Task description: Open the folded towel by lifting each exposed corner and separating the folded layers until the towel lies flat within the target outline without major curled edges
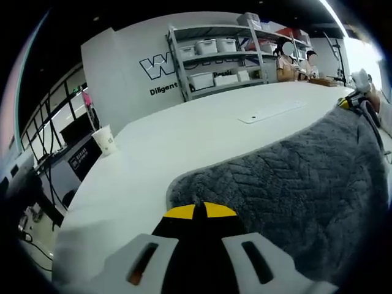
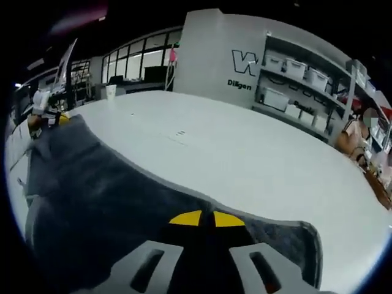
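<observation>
towel (image 1: 294,184) lies spread on the white counter (image 1: 184,141) | left tongs (image 1: 199,211) pressed together at its near edge, likely pinching it | right tongs (image 2: 206,218) pressed together over the opposite edge, grip unclear | both ends held to pull layers flat

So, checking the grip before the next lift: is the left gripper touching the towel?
Touching. In the left gripper view, the left gripper has its yellow tips closed together on the grey towel's edge.
</observation>
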`<state>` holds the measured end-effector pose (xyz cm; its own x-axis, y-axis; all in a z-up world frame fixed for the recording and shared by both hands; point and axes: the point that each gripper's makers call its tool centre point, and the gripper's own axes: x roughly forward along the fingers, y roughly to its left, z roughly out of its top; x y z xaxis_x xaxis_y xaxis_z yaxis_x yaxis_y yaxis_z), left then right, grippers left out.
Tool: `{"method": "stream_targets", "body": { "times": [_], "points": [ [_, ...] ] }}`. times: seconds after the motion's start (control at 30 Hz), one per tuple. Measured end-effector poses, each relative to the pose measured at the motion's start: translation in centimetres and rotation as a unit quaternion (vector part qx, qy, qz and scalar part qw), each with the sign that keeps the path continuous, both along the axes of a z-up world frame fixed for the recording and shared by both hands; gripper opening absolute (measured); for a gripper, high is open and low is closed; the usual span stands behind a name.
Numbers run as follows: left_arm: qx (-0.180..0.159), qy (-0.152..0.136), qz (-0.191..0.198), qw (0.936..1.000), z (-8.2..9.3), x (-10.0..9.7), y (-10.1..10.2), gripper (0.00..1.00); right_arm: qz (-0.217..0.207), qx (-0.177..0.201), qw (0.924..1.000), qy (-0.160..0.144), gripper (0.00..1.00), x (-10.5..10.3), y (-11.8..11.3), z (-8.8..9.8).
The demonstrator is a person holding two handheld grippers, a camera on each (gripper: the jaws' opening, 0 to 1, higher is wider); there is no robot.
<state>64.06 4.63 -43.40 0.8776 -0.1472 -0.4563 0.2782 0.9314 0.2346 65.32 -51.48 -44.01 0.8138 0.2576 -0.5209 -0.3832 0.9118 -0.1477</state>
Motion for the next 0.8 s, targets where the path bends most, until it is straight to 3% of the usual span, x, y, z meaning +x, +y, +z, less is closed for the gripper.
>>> {"method": "stream_targets", "body": {
  "times": [0.4,0.8],
  "points": [
    [0.005,0.001,-0.001,1.0000,0.0,-0.1,0.0,0.02,-0.015,-0.002,0.9998,-0.011,0.00,0.5,-0.9,0.0],
    [0.008,0.001,0.001,1.0000,0.0,0.0,0.0,0.02,-0.024,-0.035,0.9986,-0.031,0.00,1.5,-1.3,0.0]
  ]
}}
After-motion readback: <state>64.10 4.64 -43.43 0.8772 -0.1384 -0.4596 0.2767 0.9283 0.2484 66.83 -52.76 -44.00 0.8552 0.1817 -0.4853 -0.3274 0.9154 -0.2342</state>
